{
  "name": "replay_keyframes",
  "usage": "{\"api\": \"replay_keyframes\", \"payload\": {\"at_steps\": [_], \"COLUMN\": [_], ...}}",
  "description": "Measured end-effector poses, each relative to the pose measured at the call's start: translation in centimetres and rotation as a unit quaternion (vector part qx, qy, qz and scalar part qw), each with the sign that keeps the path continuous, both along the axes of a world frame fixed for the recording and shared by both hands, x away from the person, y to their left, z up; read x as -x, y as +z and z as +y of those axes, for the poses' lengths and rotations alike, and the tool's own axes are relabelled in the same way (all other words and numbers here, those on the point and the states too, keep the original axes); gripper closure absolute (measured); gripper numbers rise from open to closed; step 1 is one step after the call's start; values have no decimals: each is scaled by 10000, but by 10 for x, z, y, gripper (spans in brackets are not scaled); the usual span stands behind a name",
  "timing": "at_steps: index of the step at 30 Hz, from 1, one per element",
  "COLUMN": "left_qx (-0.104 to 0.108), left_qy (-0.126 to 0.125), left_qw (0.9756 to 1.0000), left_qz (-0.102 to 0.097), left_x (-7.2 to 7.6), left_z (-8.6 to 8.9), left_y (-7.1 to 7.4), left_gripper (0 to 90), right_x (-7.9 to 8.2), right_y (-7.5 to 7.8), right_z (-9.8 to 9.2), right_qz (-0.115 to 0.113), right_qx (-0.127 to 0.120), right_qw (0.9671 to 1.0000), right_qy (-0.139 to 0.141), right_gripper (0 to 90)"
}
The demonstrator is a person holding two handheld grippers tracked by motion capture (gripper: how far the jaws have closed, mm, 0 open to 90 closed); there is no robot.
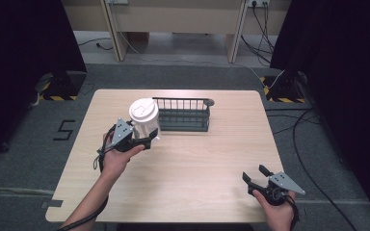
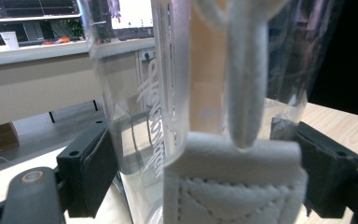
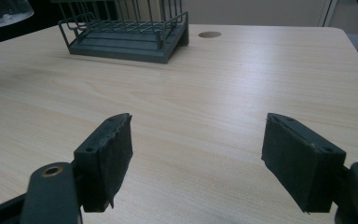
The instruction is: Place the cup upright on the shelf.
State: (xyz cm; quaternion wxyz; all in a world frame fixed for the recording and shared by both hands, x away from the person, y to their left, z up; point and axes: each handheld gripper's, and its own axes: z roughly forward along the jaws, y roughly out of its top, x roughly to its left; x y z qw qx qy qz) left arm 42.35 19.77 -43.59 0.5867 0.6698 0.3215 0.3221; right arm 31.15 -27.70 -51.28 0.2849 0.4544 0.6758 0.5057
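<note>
Left hand-held gripper (image 1: 147, 138) was clamped on the clear cup (image 1: 145, 120), lifted toward the rack (image 1: 183, 115) at 12 o'clock; right hand-held gripper (image 1: 256, 176) idled, jaws apart.

High view looks down and forward over my whole table (image 1: 212, 159). Left gripper view sits right against the cup (image 2: 168, 93) (very close). Right gripper view looks low across the table toward the rack (image 3: 126, 32), shared with the high view (image 1: 183, 115).

Your cup (image 1: 146, 126) is clear plastic, white lid, white script lettering, white quilted sleeve. Rack (image 1: 182, 114) is dark grey-green. Table (image 1: 197, 159) is light woodgrain. Gripper pads (image 3: 116, 154) are black.
</note>
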Motion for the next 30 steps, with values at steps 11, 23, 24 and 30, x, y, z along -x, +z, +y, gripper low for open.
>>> {"api": "replay_keyframes", "payload": {"at_steps": [11, 23, 24, 30], "left_qx": [16, 21, 25, 39], "left_qy": [-23, -9, -42, -40], "left_qw": [10000, 10000, 10000, 9999], "left_qz": [-51, -75, -66, -94], "left_x": [-15, -31, -33, -40], "left_z": [-12, -23, -24, -30], "left_y": [10, 18, 19, 24], "left_gripper": [171, 171, 171, 171], "right_x": [0, 0, 0, 0], "right_y": [0, 0, 0, 0], "right_z": [0, 0, 0, 0], "right_qz": [20, 4, 4, 17], "right_qx": [-22, -25, -25, -27], "right_qw": [10000, 10000, 10000, 10000], "right_qy": [14, 19, 19, 28], "right_gripper": [251, 252, 252, 251]}}
